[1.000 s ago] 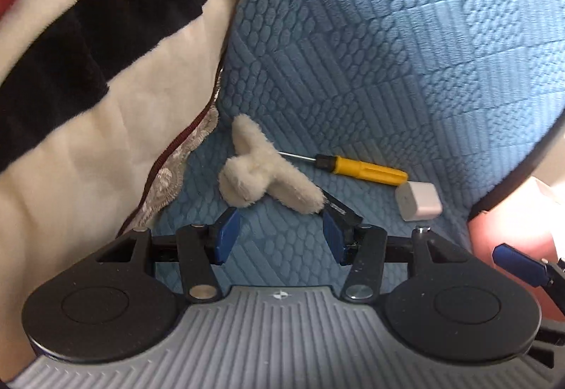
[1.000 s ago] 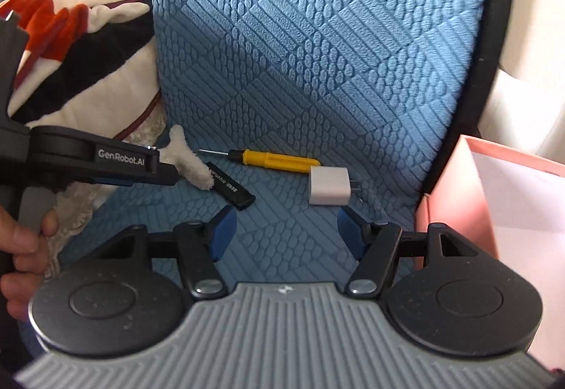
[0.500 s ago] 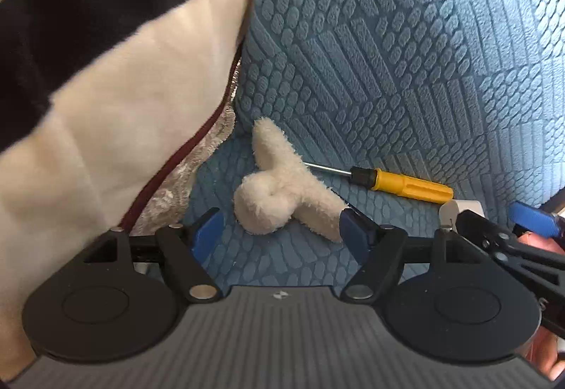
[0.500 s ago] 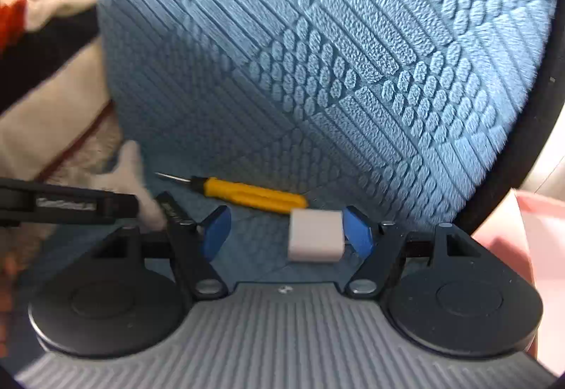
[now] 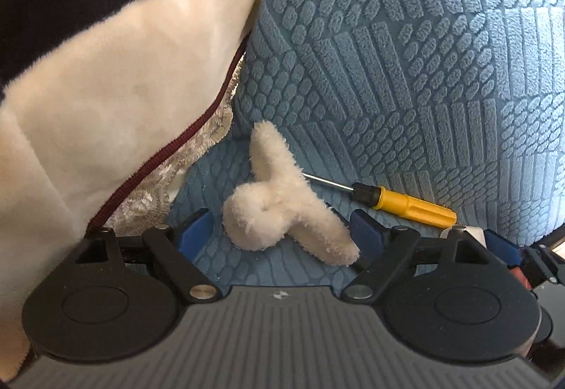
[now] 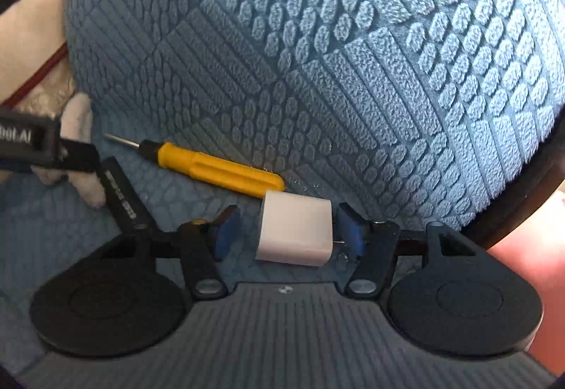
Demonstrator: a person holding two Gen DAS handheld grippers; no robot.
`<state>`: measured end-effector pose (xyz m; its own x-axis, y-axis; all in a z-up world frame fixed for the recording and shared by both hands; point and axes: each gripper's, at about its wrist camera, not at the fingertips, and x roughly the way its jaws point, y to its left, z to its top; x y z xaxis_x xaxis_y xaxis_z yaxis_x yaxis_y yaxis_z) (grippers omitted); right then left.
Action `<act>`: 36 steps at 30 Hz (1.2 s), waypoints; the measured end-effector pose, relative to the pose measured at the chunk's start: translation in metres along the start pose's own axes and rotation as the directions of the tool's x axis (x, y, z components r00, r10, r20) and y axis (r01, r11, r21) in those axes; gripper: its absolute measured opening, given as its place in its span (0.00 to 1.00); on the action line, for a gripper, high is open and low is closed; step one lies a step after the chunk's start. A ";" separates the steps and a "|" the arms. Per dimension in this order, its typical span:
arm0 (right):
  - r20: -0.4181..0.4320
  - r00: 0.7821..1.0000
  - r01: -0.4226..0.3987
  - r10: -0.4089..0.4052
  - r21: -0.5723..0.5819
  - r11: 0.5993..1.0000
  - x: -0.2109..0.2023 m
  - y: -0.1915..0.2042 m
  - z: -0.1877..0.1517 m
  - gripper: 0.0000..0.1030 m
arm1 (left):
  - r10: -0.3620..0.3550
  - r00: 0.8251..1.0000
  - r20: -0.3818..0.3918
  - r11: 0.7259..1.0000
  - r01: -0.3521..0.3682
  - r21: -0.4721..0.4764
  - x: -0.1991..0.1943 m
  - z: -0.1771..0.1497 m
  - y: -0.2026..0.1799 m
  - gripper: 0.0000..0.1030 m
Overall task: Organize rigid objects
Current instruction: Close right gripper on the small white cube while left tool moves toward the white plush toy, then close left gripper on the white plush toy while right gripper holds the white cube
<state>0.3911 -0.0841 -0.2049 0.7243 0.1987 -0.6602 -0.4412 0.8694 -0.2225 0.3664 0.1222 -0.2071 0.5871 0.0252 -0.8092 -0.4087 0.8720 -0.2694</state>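
both cams sit right behind their own fingers, low over the blue textured seat cushion (image 5: pixel 406 78), looking forward and a bit down toward the backrest; the left wrist view is close in on the fluffy white plush piece (image 5: pixel 282 208), with the striped blanket (image 5: pixel 116 99) filling its left side; the right wrist view is just as close but further right, with the white charger block (image 6: pixel 296 230) right at its fingers; both views share the yellow screwdriver (image 5: pixel 409 205), the plush and the cushion; each view catches the other tool at its edge
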 end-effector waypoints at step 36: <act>-0.050 0.999 0.007 -0.009 -0.037 0.999 -0.030 0.025 -0.029 0.45 | 0.091 0.995 0.028 0.989 -0.093 0.119 0.013 0.001 -0.025 0.72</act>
<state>0.3435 -0.0812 -0.2117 0.7005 0.1679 -0.6936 -0.4556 0.8533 -0.2535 0.3847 0.1007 -0.2104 0.5670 0.1178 -0.8153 -0.3757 0.9178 -0.1286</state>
